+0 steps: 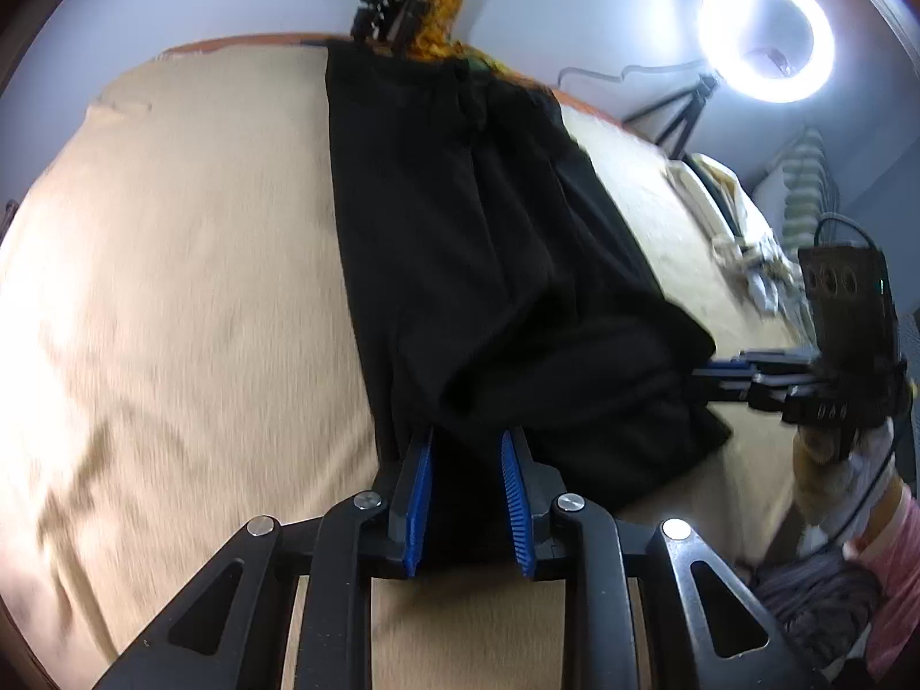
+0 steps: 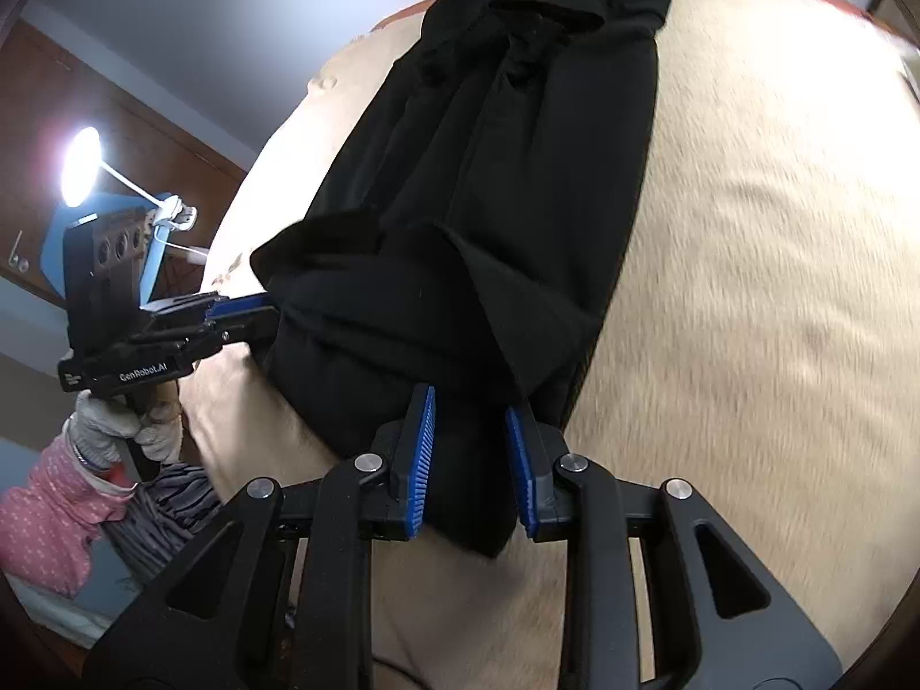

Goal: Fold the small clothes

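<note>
A long black garment (image 1: 460, 230) lies lengthwise on a beige blanket (image 1: 172, 287), its near end doubled over in loose folds. My left gripper (image 1: 467, 437) stands at the near end with its blue pads apart and black cloth lying between them, not pinched. In the right wrist view the same garment (image 2: 506, 201) runs away from my right gripper (image 2: 470, 402), whose pads also stand apart around the cloth's near corner. Each gripper shows from the side in the other's view: the right gripper (image 1: 698, 379) and the left gripper (image 2: 270, 307) both sit at the garment's edges.
A ring light (image 1: 765, 34) on a tripod stands at the back right, with a pile of pale clothes (image 1: 747, 253) below it. A gloved hand (image 2: 109, 431) with a pink sleeve holds the left gripper. Grey striped cloth (image 2: 167, 506) lies near it. A black clip-like fixture (image 1: 385, 6) sits at the garment's far end.
</note>
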Action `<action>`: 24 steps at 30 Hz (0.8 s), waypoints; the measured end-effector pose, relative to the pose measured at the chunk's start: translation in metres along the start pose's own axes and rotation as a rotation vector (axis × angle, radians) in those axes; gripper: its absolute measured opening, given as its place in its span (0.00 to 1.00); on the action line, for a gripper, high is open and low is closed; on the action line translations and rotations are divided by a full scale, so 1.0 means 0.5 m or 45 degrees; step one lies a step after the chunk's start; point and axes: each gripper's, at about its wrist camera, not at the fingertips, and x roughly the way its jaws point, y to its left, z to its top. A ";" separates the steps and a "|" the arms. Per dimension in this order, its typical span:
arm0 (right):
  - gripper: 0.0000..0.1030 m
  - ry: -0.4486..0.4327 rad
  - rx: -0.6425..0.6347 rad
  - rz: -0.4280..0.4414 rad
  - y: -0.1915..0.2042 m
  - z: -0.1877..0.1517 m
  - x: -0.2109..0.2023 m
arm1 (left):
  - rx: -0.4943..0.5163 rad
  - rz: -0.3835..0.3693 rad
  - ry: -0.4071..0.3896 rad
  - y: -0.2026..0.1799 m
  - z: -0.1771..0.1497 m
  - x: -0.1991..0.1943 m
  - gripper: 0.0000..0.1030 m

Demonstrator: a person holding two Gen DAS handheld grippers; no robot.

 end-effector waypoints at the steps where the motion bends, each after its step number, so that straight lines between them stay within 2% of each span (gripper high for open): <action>1: 0.27 -0.015 -0.006 -0.010 0.001 0.008 0.000 | -0.016 -0.010 -0.027 0.003 0.014 0.000 0.21; 3: 0.27 -0.081 -0.003 -0.038 -0.006 0.033 -0.007 | -0.050 -0.007 -0.080 0.009 0.040 0.000 0.21; 7: 0.27 -0.201 0.040 -0.078 -0.031 0.061 -0.039 | -0.031 0.047 -0.165 0.020 0.071 -0.014 0.22; 10: 0.34 -0.237 0.049 -0.077 -0.045 0.059 -0.061 | -0.029 0.049 -0.194 0.035 0.067 -0.028 0.27; 12: 0.39 -0.250 0.044 -0.081 -0.062 0.048 -0.075 | -0.017 0.062 -0.199 0.043 0.062 -0.028 0.34; 15: 0.39 -0.240 0.070 -0.079 -0.077 0.044 -0.072 | -0.038 0.056 -0.177 0.052 0.061 -0.011 0.35; 19: 0.39 -0.226 0.049 -0.124 -0.069 0.060 -0.051 | 0.011 0.096 -0.160 0.037 0.072 0.018 0.35; 22: 0.39 -0.226 0.029 -0.152 -0.060 0.072 -0.038 | 0.016 0.097 -0.162 0.029 0.082 0.031 0.32; 24: 0.39 -0.220 0.035 -0.163 -0.062 0.079 -0.032 | 0.025 0.081 -0.163 0.022 0.084 0.033 0.25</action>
